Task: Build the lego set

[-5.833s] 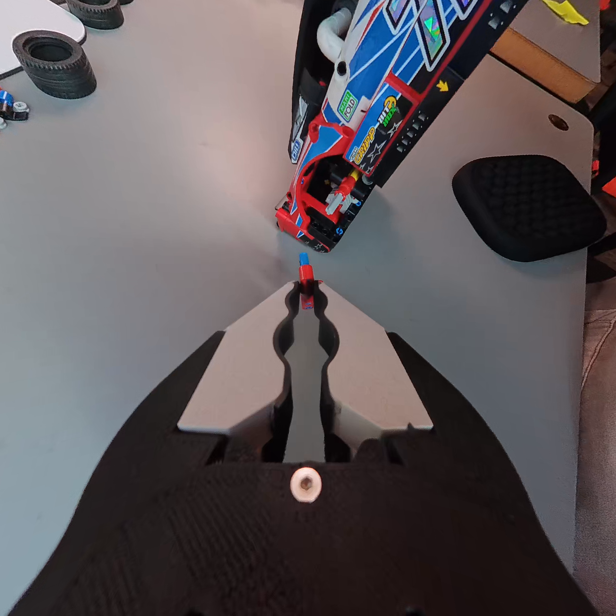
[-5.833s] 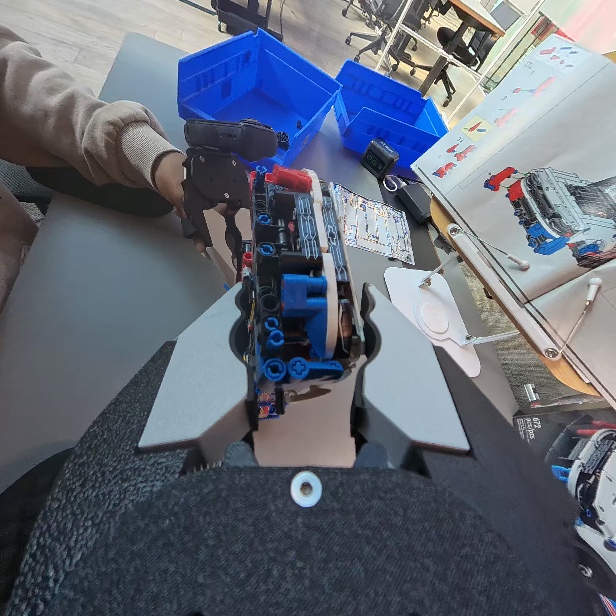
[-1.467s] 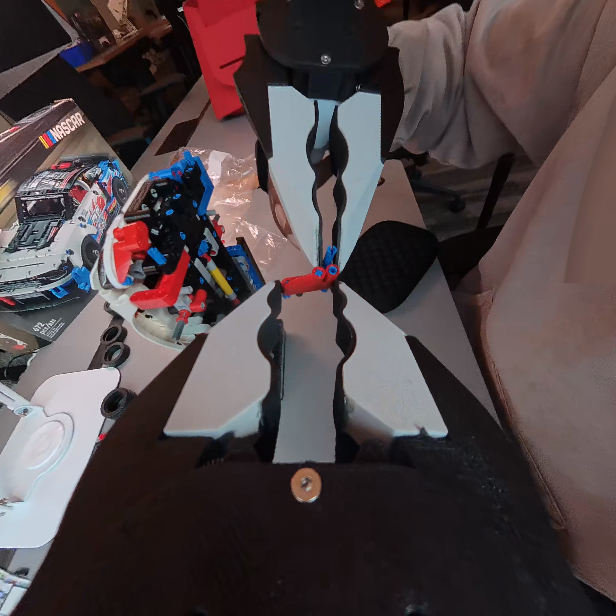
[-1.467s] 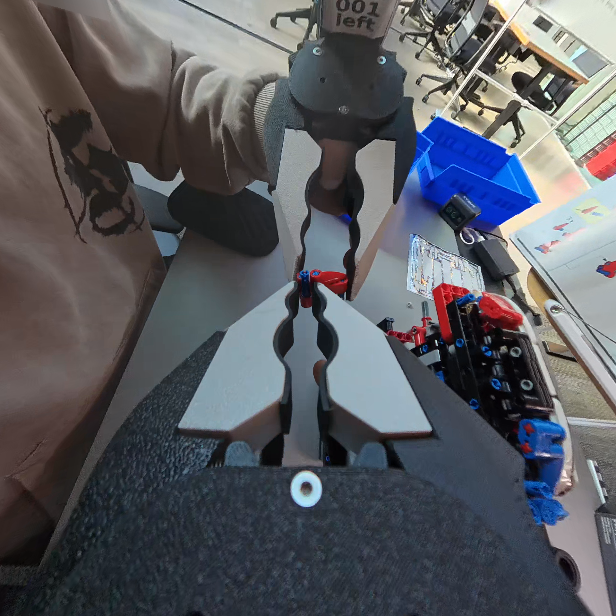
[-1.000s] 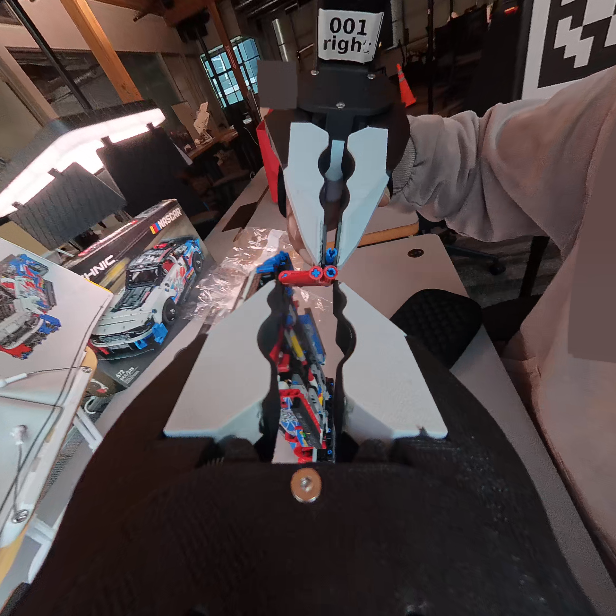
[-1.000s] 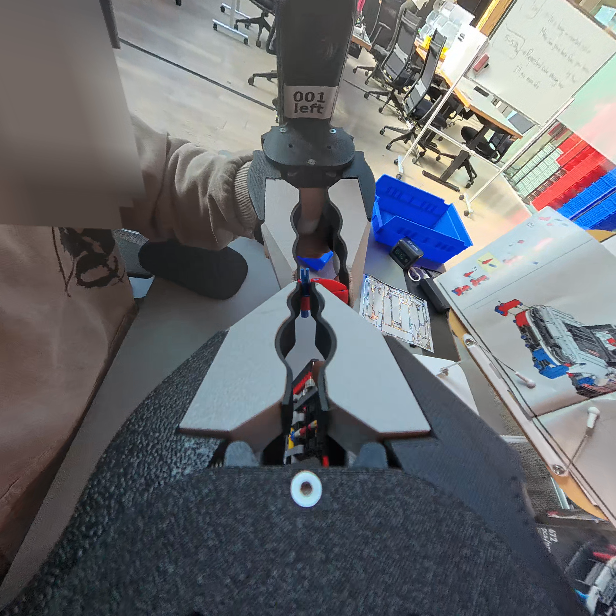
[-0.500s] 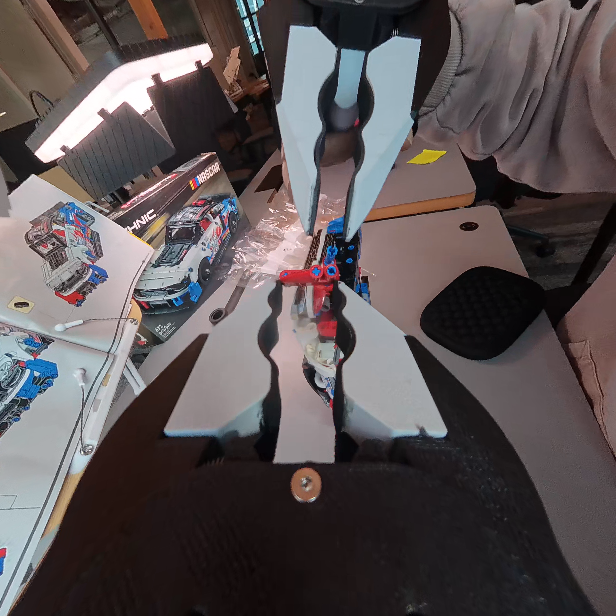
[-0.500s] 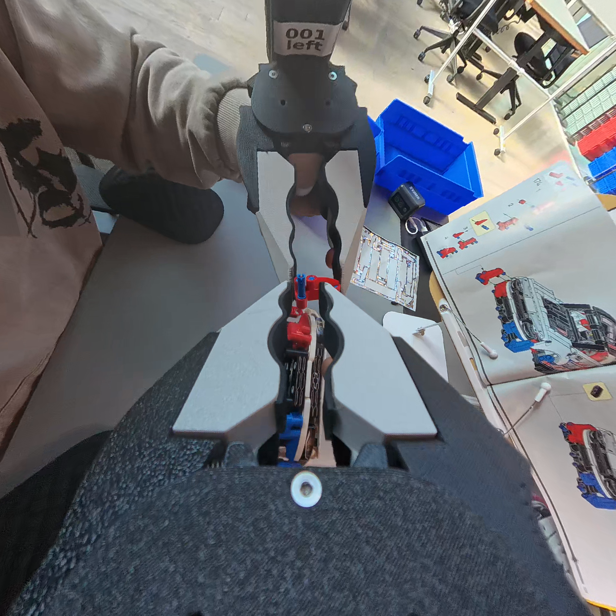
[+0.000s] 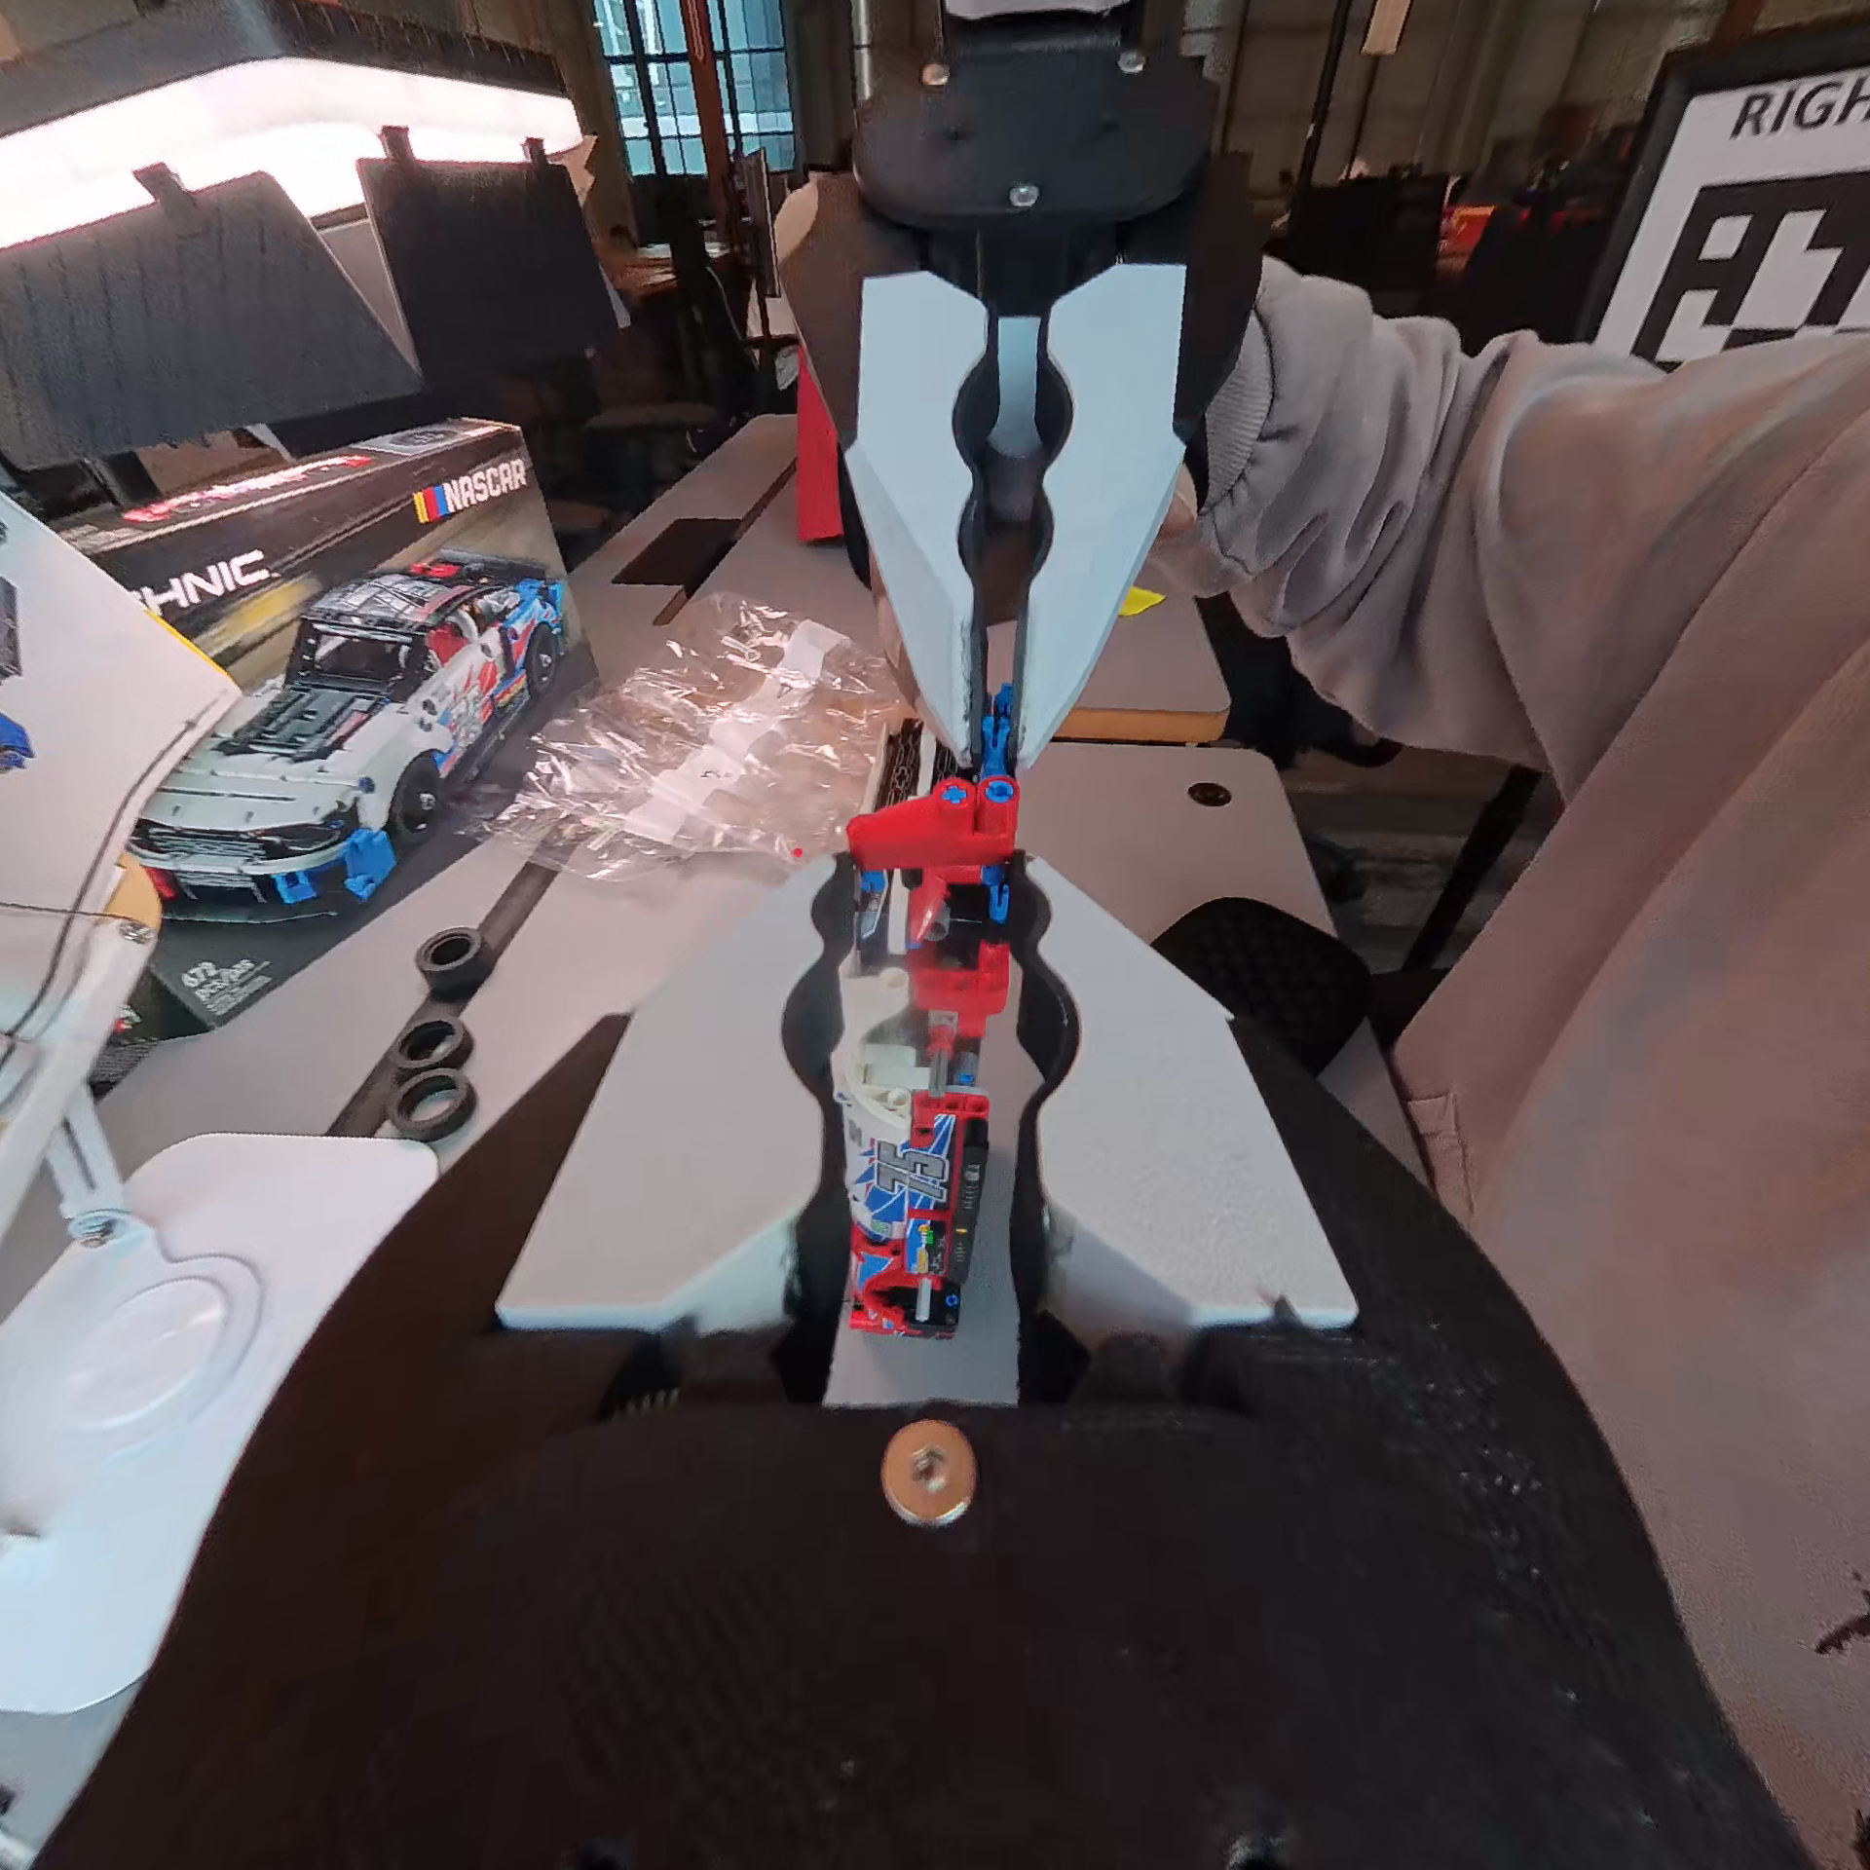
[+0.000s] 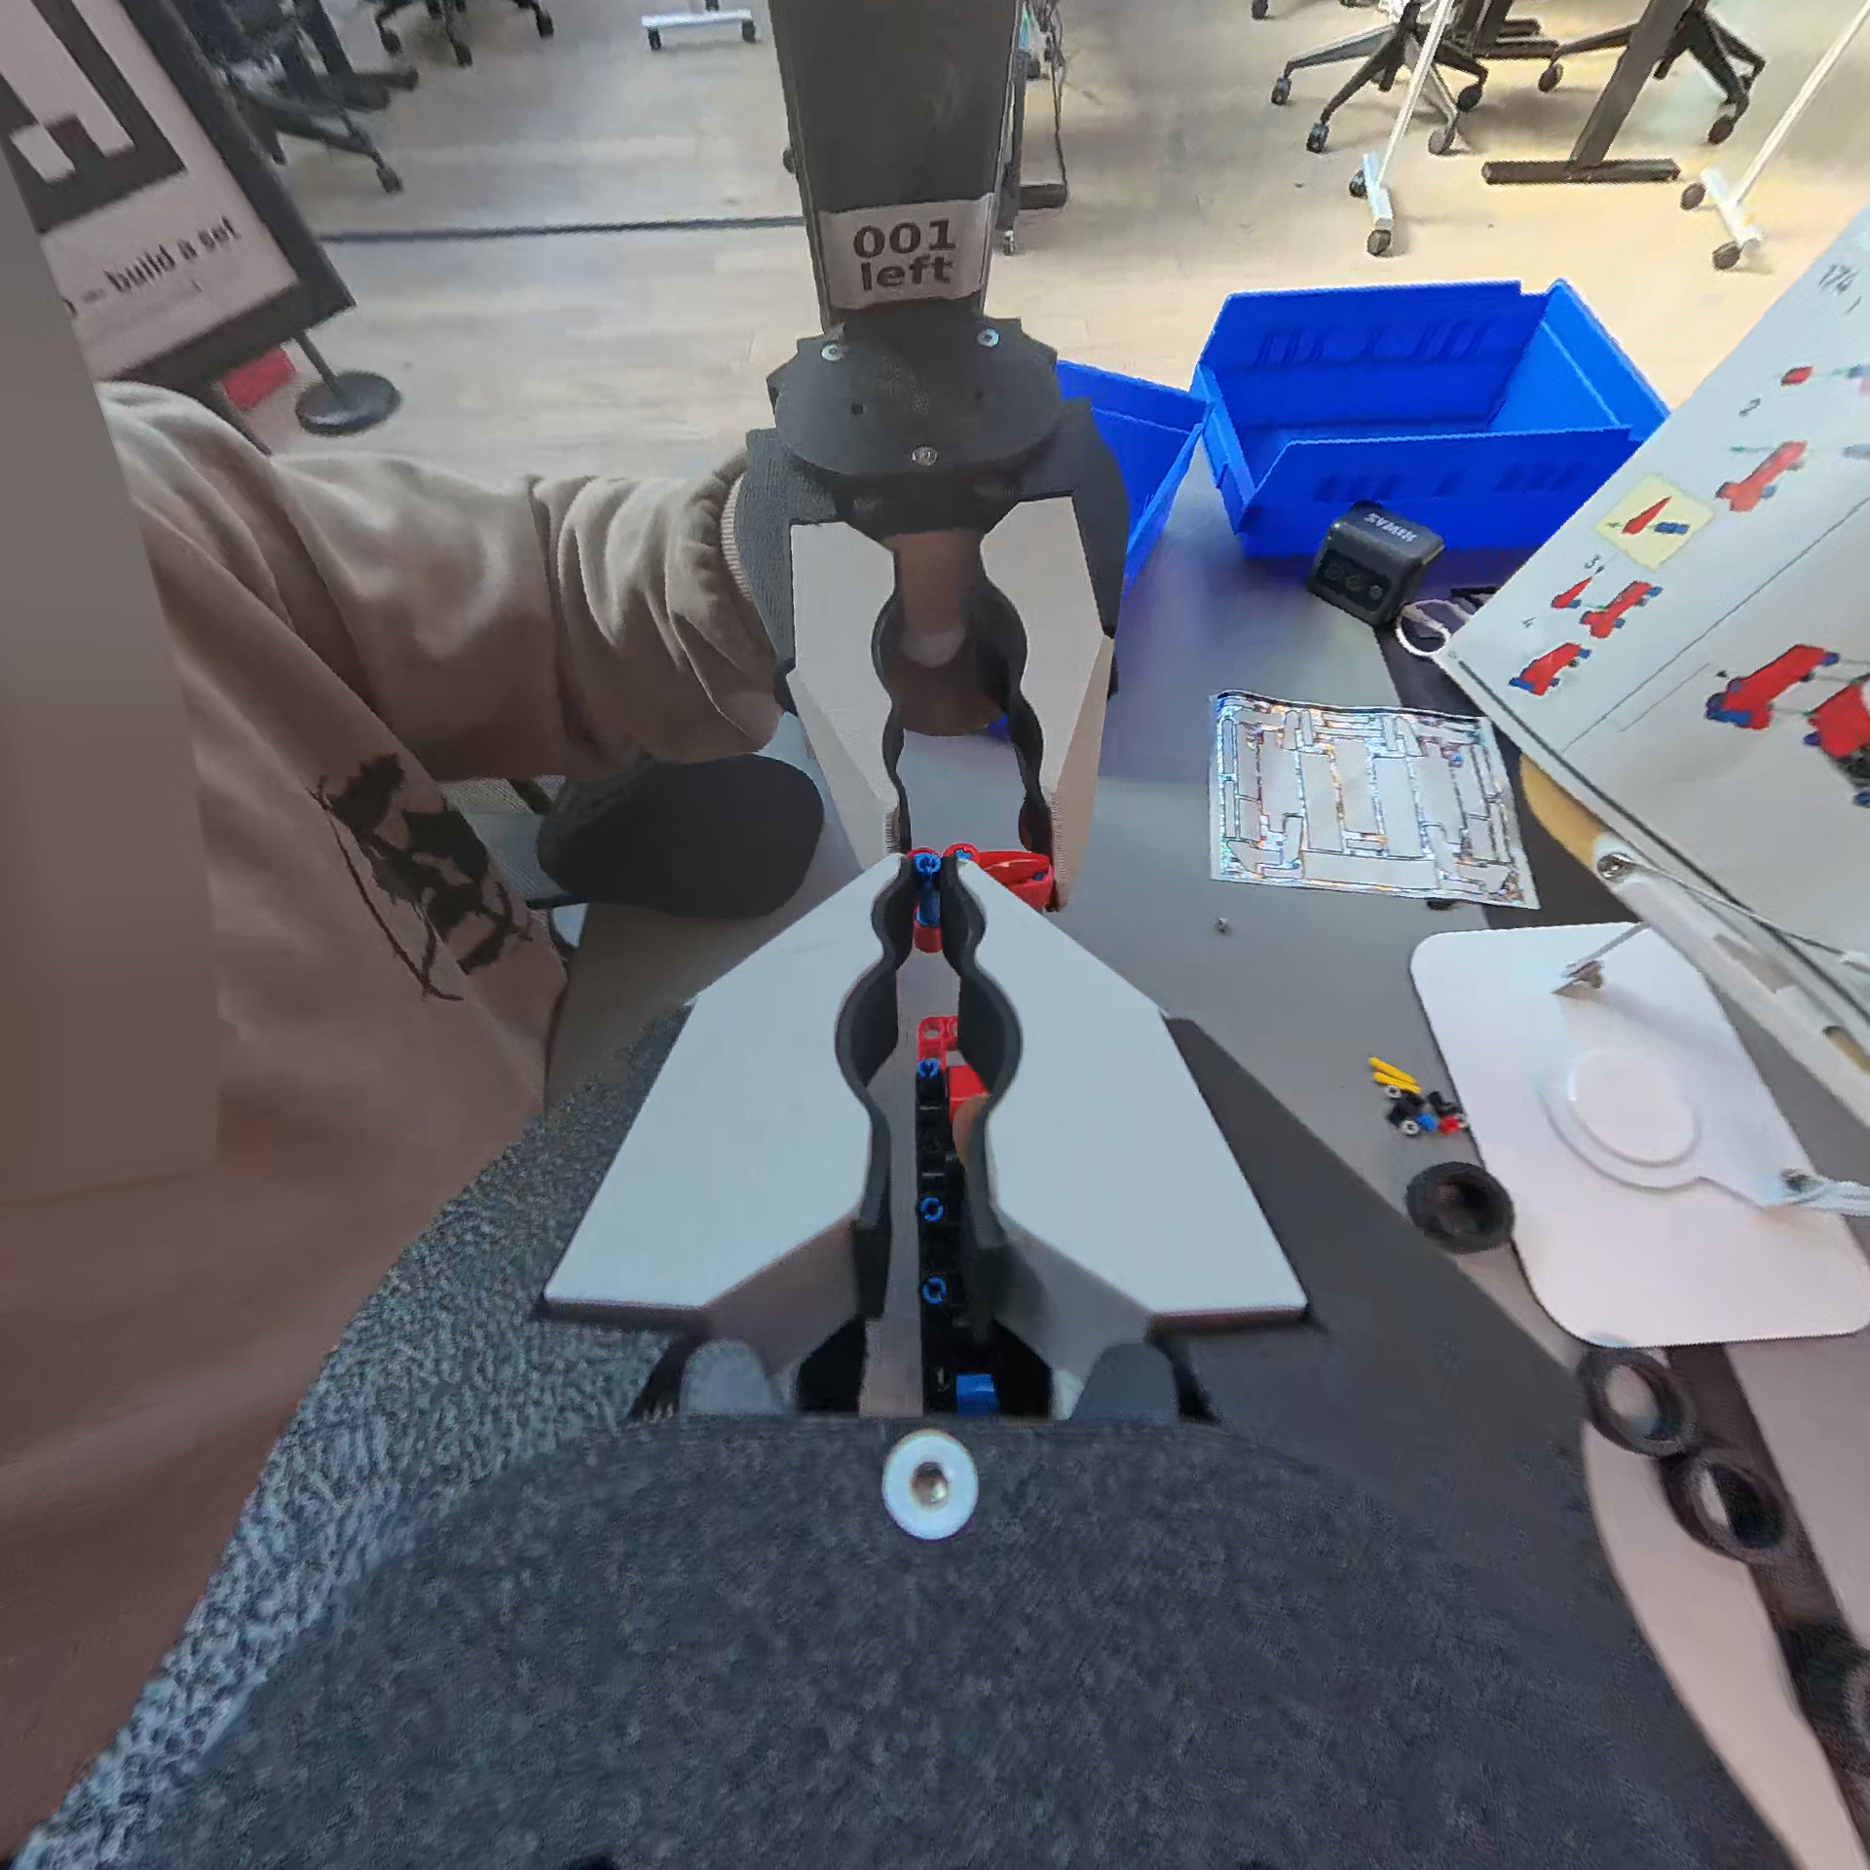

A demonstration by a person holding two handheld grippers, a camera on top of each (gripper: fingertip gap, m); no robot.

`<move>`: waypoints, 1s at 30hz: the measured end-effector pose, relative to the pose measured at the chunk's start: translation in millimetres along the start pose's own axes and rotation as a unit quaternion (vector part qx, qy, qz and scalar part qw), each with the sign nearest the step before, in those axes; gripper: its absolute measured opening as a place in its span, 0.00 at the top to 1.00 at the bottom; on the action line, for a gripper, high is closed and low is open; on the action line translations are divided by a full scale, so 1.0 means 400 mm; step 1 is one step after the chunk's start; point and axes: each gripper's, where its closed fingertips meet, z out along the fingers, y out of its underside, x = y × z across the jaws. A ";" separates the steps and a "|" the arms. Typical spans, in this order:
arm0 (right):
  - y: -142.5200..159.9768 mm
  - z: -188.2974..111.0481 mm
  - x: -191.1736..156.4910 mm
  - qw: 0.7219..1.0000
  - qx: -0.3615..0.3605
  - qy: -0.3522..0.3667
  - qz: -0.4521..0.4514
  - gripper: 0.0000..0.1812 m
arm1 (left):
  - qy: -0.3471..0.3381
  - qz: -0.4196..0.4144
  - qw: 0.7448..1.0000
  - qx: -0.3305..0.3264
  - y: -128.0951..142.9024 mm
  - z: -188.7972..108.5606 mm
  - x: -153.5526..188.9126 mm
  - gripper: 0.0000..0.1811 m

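My left gripper and right gripper meet tip to tip above the surface; the left grasps a red lego piece across its fingertips, while the right is clenched on the blue pin at that piece's end; the partly built lego car lies on the surface beneath both; loose black tyres and the set's box sit to my left.

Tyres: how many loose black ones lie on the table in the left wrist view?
3. One tyre lies by the box corner; two tyres sit close together nearer the camera, left of the left tongs. Others may be hidden behind the tongs.
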 end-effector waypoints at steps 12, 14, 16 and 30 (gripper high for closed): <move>0.028 0.004 -0.001 1.000 0.013 0.002 0.007 0.99 | 0.013 -0.039 0.999 0.032 0.009 0.020 0.008 0.84; 0.039 0.005 -0.002 1.000 0.003 0.003 0.000 0.99 | 0.013 -0.040 0.999 0.024 0.017 0.022 0.010 0.84; 0.046 0.007 -0.005 1.000 -0.008 0.006 -0.015 0.99 | 0.015 -0.040 0.999 0.011 0.027 0.023 0.013 0.83; 0.050 0.028 -0.022 0.987 -0.104 0.011 -0.124 0.99 | -0.014 0.004 0.999 -0.038 0.035 0.013 0.025 0.84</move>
